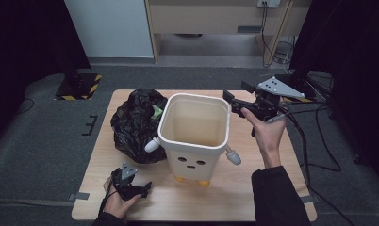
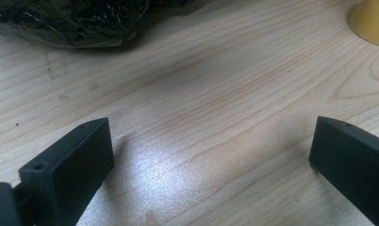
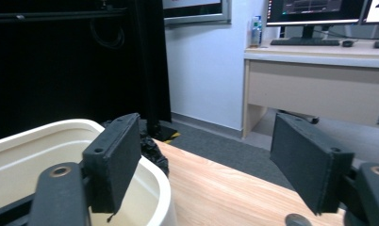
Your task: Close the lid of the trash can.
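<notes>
The left gripper (image 1: 141, 189) rests low on the table (image 1: 253, 197) at its near edge, jaws spread wide around nothing. Just ahead of it lies the black bag (image 1: 133, 122), with the bin (image 1: 195, 136) ahead and to its right. The right gripper (image 1: 231, 100) hovers at the bin's far right rim, jaws parted and empty, one jaw probably just over the rim. The bin's open mouth faces up, so the right hand is nearer to it and the left is nearer to the bag.
</notes>
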{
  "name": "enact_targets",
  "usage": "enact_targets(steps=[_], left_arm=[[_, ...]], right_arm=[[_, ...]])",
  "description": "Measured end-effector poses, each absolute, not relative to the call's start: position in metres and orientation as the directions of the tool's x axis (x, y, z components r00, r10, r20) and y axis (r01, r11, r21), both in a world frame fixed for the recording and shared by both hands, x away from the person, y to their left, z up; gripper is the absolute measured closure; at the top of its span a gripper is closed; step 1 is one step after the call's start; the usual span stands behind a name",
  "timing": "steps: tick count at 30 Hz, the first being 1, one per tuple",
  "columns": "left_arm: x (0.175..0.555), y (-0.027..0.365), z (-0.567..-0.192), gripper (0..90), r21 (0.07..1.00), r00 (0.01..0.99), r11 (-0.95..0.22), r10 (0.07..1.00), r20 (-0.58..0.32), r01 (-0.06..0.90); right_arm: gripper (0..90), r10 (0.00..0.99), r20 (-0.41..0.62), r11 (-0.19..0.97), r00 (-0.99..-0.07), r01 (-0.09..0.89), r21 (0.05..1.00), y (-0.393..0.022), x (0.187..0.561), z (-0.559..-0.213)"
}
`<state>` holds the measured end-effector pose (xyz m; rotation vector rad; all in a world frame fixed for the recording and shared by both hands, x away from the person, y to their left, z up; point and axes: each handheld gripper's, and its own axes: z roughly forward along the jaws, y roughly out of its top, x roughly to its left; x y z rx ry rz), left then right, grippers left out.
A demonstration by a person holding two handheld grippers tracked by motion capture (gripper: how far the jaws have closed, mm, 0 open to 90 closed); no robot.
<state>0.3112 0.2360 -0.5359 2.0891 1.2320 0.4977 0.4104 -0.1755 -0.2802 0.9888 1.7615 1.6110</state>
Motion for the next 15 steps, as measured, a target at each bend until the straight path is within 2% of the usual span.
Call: enact_targets(steps=[13, 15], left_arm=[[0.311, 0.236, -0.536, 0.0, 0.700, 0.485, -0.344, 0.874, -0.004, 0.626], [0.311, 0.236, -0.536, 0.0, 0.700, 0.485, -0.344, 0.874, -0.004, 0.626]], right_arm=[[18.7, 0.834, 0.017, 0.055, -0.552, 0.114, 0.992, -0.180, 0.399, -0.279], [19.0, 0.832, 0.044, 0.024, -0.553, 0.115, 0.993, -0.184, 0.398, -0.281]])
